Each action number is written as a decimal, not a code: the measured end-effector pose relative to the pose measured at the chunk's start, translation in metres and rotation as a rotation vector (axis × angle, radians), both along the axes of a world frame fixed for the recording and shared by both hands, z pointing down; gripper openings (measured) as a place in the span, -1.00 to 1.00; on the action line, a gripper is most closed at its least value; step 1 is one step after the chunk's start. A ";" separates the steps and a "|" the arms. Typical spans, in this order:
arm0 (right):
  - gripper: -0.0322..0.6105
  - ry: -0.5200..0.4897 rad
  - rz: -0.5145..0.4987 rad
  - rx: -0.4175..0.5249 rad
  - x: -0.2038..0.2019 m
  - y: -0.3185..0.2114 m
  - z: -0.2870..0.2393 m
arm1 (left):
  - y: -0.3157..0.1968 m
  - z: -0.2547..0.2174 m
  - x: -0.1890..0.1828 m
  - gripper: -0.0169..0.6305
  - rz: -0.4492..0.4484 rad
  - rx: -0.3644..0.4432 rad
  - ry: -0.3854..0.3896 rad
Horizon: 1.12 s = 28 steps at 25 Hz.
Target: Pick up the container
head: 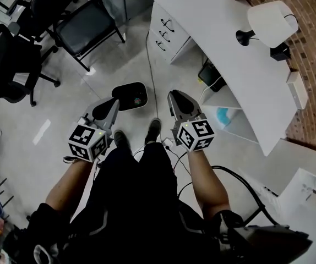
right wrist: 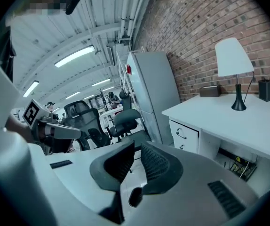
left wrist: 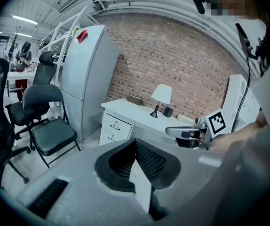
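**Hidden / unclear**
- Container: black, low, with rounded corners, on the floor. The tip of the left tool covers its near-left corner in the head view.
- Its top is too dark to read, so I cannot tell whether it is open or lidded.
- Neither gripper view shows the container.
  - The left gripper view looks over the left tool toward a fridge and the table.
  - The right gripper view looks over the right tool toward chairs and the same fridge.
- The person's legs and shoes block the floor at 6 o'clock of the container.
- The far end of the table is cut off by the top edge of the head view.

**Tool state**
- Both tools are closed, pads together, with nothing between them.

**Edges and room**
- Bare floor lies from 10 to 12 o'clock of the container.
- A folding chair stands at 11 o'clock and an office chair at 9 o'clock, both well apart from it.
- The drawers are at 1 o'clock.
- The table runs from 1 round to 4 o'clock and carries a lamp. A brick wall is behind it.
- A cable runs down the floor just beside the container's 3 o'clock edge. I cannot tell whether the two touch.

**Container and tools**
- The container is at 1 o'clock of the left tool's tip, and the two overlap in the head view. The height between them cannot be judged.
- It is at 9 o'clock of the right tool, near it but apart.
- It is at 12 o'clock of the shoes.
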State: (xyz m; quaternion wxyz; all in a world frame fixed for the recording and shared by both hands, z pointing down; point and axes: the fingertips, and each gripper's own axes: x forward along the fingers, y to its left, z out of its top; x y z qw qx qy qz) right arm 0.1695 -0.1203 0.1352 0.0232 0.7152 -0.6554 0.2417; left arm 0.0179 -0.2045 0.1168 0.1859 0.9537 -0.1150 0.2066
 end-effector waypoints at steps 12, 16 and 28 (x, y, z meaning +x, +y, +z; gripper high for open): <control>-0.87 -0.144 -0.051 -0.123 0.052 0.014 0.109 | 0.026 0.080 0.063 -0.91 -0.054 -0.090 -0.101; -0.87 -0.148 -0.064 -0.172 0.054 0.012 0.146 | 0.027 0.110 0.070 -0.91 -0.042 -0.103 -0.126; -0.86 -0.178 -0.035 -0.289 0.048 -0.002 0.283 | 0.004 0.226 0.082 -0.91 -0.002 -0.124 -0.164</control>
